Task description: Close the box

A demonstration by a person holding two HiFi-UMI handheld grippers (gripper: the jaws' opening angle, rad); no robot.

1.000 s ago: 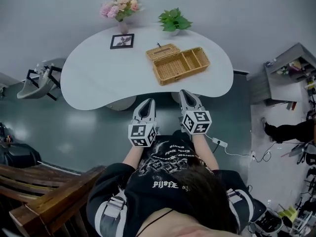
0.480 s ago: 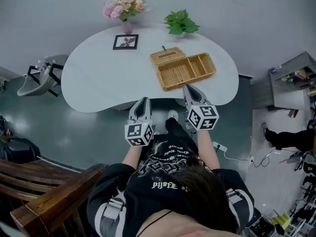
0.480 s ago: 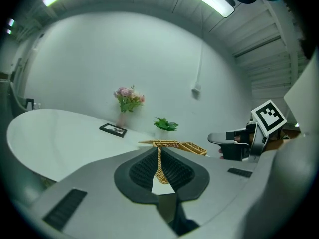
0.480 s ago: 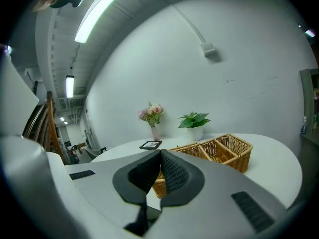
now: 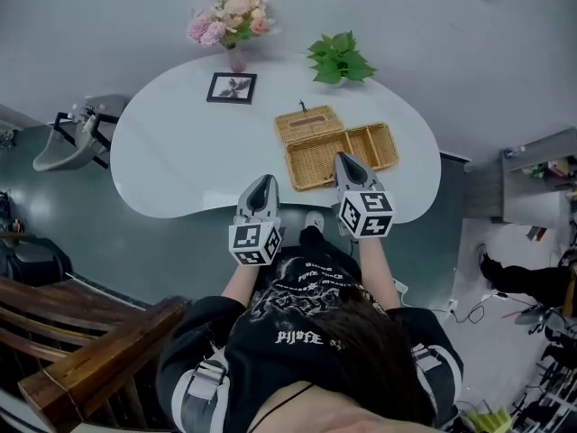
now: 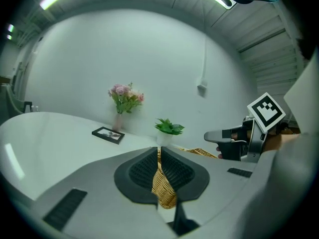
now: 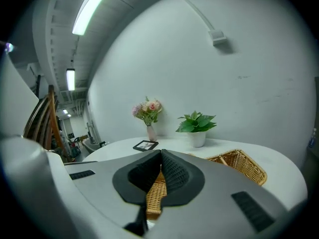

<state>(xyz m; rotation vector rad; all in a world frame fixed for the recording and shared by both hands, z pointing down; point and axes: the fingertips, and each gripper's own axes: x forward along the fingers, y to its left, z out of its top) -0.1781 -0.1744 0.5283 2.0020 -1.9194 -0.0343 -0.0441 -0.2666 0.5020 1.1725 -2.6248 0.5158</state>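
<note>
A wicker box (image 5: 347,153) lies on the white table (image 5: 180,161), right of centre near the front edge. Its lid (image 5: 313,123) lies open behind its left half, and two compartments show. My left gripper (image 5: 263,181) hovers over the table's front edge, left of the box and apart from it. Its jaws are shut with nothing between them, and the box (image 6: 162,189) shows just beyond the left gripper (image 6: 158,149). My right gripper (image 5: 343,159) reaches over the box's near side, shut and empty. Past the right gripper (image 7: 160,152) the box (image 7: 242,165) fills the right side.
At the table's far edge stand a vase of pink flowers (image 5: 231,14), a potted green plant (image 5: 341,59) and a small picture frame (image 5: 233,87). A grey chair (image 5: 65,142) stands left of the table, a wooden chair (image 5: 63,350) at lower left, and shelves (image 5: 541,165) at right.
Both grippers have moved forward toward the table; the right one now reaches over the box's near edge. The box looks nearer in both gripper views. The jaws stayed shut.
</note>
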